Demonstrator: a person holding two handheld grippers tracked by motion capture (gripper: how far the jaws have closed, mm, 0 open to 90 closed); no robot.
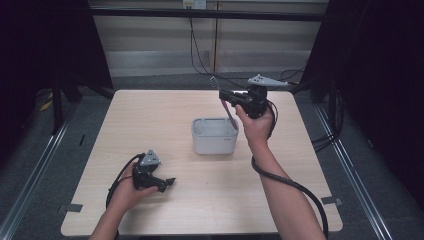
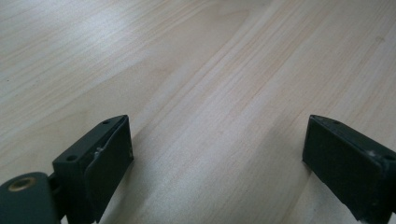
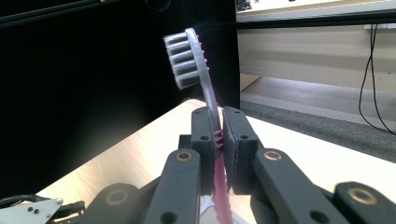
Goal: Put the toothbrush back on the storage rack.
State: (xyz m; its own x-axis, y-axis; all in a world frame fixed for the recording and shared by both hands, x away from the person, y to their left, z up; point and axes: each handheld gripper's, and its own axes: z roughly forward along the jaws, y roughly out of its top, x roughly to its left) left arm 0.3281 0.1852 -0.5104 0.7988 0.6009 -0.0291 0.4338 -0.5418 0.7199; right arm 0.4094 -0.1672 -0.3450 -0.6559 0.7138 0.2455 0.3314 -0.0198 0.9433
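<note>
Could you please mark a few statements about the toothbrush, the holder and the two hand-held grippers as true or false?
1. The right hand-held gripper is clamped on a toothbrush. True.
2. The toothbrush's bristle head points down into the holder. False: the head is up, above the jaws.
3. The left hand-held gripper holds the grey holder. False: its jaws are open over bare table.
4. The grey holder stands near the table's middle. True.
</note>
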